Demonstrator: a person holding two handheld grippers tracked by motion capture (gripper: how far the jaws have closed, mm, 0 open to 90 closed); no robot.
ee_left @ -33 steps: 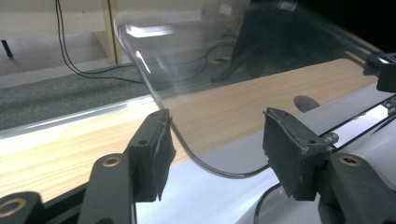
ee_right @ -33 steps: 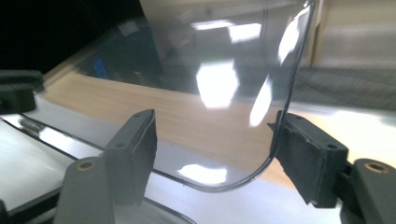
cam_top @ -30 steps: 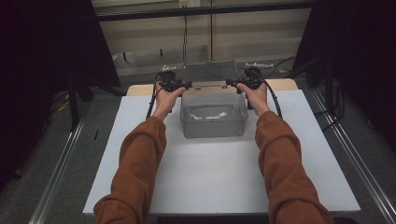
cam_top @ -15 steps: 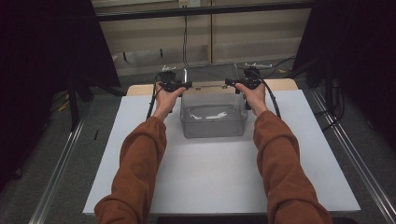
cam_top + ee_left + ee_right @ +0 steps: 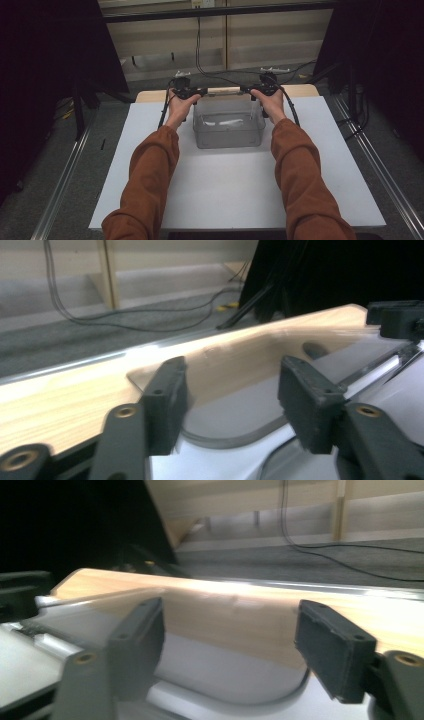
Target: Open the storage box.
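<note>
We hold the left gripper [image 5: 200, 92] and right gripper [image 5: 246, 89], jaws wide and empty, over the clear bin [image 5: 228, 129] near the table's [image 5: 150, 165] far edge, where a clumsy nudge could tip it

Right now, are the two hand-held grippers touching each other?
Apart. In the high view the left hand-held gripper and right hand-held gripper sit at opposite ends of the clear bin's far side, a pale strip between them.

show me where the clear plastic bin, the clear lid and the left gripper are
clear plastic bin [image 5: 227, 139]: high view, on its front wall.
clear lid [image 5: 240, 407]: left gripper view, on its flat panel between the jaws.
left gripper [image 5: 200, 92]: high view, at the tips of its jaws.
</note>
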